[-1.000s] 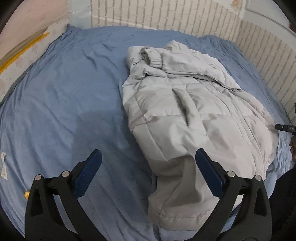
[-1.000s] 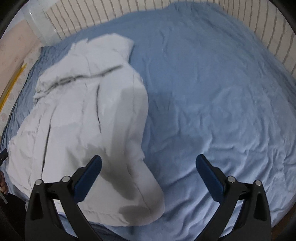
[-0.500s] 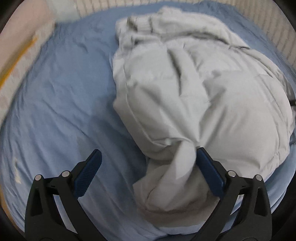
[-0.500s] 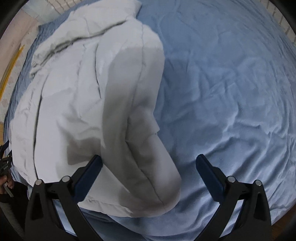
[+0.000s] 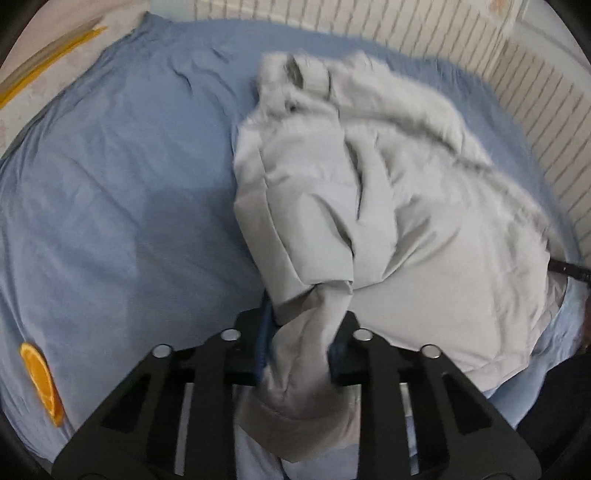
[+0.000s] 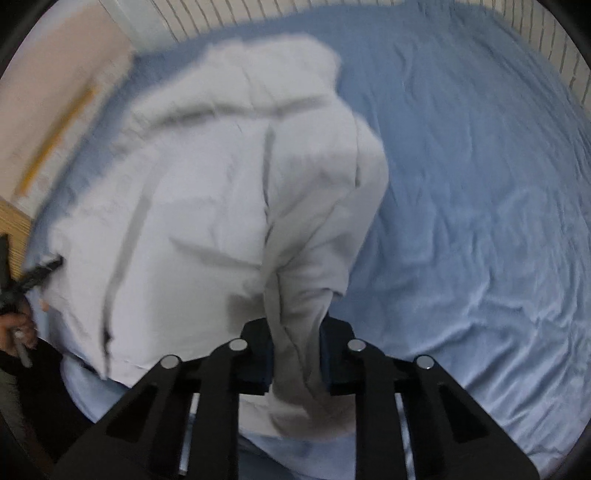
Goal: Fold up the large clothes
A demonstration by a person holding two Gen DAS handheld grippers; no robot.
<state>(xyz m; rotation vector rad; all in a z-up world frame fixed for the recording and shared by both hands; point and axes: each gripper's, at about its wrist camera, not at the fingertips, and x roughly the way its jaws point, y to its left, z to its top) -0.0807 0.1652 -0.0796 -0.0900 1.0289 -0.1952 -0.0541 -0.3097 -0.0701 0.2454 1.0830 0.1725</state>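
I see one pale grey padded jacket (image 5: 388, 221) lying on one bed with a blue sheet (image 5: 122, 177). It is bunched up in the middle of the bed, and its near edge is lifted toward me.

I have two tongs. My left tongs (image 5: 297, 354) are closing, and a thick fold of the near edge of the jacket is pinched between the two blue pads. My right tongs (image 6: 295, 363) are closing too, with another fold of the same jacket between their pads.

In the left wrist view I count one orange slice shape (image 5: 40, 380) on the sheet at the left, well apart from the jacket. Behind the bed stands a wall of white bricks (image 5: 424, 33).

In the right wrist view one hand (image 6: 20, 326) appears at the left edge.
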